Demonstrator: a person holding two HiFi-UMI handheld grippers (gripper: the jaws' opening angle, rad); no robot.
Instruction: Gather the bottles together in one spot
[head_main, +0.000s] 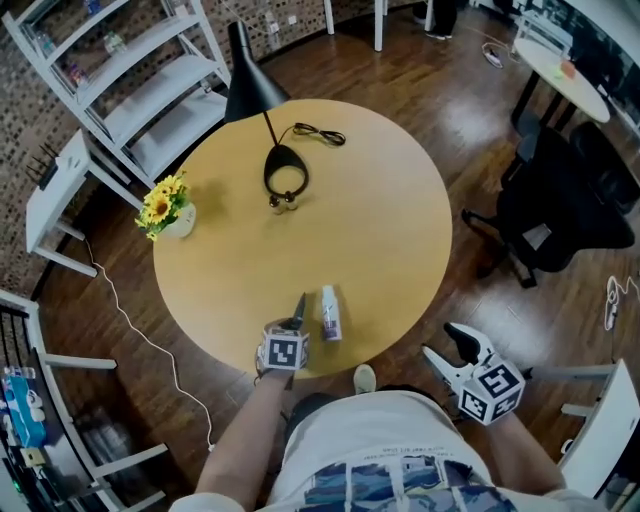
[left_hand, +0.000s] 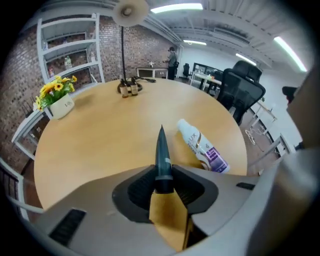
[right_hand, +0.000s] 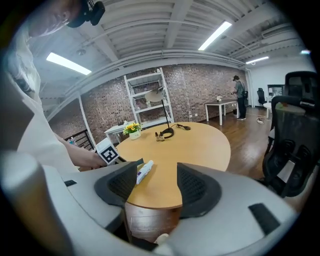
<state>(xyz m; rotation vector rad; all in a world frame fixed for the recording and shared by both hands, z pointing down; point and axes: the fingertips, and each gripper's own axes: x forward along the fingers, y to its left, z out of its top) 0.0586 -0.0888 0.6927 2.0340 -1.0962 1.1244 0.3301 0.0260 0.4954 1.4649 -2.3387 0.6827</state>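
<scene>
Wooden round counter (head_main: 390, 230), gathering barely begun — a white bottle (head_main: 330, 313) lies at the near edge just beside the left tongs (head_main: 299, 303), pressed together on nothing, two small brown bottles (head_main: 284, 203) stand well apart toward the far edge, right tongs (head_main: 442, 343) spread, off the counter.

Table top (head_main: 380, 230): pale wood-look surface, smooth, satin, little glare.
Bottle (head_main: 330, 313): white plastic, smooth, slight gloss, with a printed purple label.
Floor (head_main: 470, 130): dark wood planks, polished, with a light sheen.
Lamp (head_main: 252, 85) shade: black, matt.
Right gripper (right_hand: 157, 187): grey plastic shell, matt. Its pads (right_hand: 199, 189) are dark and finely ribbed.
Brick wall (right_hand: 200, 90): rough, dull.
Shelving (head_main: 150, 110): white, smooth painted finish.
</scene>
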